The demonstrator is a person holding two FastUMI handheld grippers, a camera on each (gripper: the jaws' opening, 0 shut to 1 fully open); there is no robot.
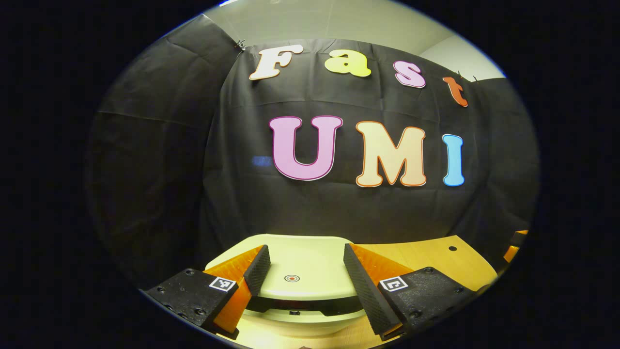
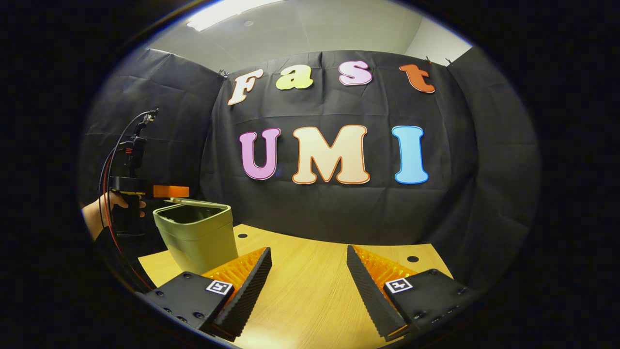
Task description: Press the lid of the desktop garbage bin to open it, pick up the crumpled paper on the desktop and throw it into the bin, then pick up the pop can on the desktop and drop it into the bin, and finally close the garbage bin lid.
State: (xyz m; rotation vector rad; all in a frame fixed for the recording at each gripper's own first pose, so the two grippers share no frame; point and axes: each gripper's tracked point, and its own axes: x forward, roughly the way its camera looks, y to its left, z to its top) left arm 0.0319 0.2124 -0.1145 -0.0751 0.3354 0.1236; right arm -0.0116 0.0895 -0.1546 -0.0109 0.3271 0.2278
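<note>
In the left gripper view, the left gripper [image 1: 306, 271] is positioned directly above the garbage bin [image 1: 300, 317], with its two fingers [image 1: 259, 271] spread wide and nothing held between them. The bin's lid [image 1: 300, 264] occupies the gap between the fingers; its pale top surface extends from the inner face of one finger to the inner face of the other, and a small round mark [image 1: 291, 278] on the lid lies slightly nearer the finger on the left side of the view than the opposite finger. A dark slot separates the near edge of the lid from the bin body below it. Whether the fingers touch the lid cannot be determined. The wooden desktop [image 1: 436, 257] is visible beyond the finger on the right side of the view. In the right gripper view, the right gripper [image 2: 309, 276] is held over the desktop [image 2: 310, 291] with its fingers [image 2: 252, 286] wide apart and empty; bare wood lies between them. The garbage bin [image 2: 196, 237] stands ahead of and outboard of the finger on the left side of this view, with its lid [image 2: 193, 202] raised slightly at one edge. The left gripper [image 2: 170, 191] and the hand [image 2: 109, 208] holding it are at the bin's top edge.
</note>
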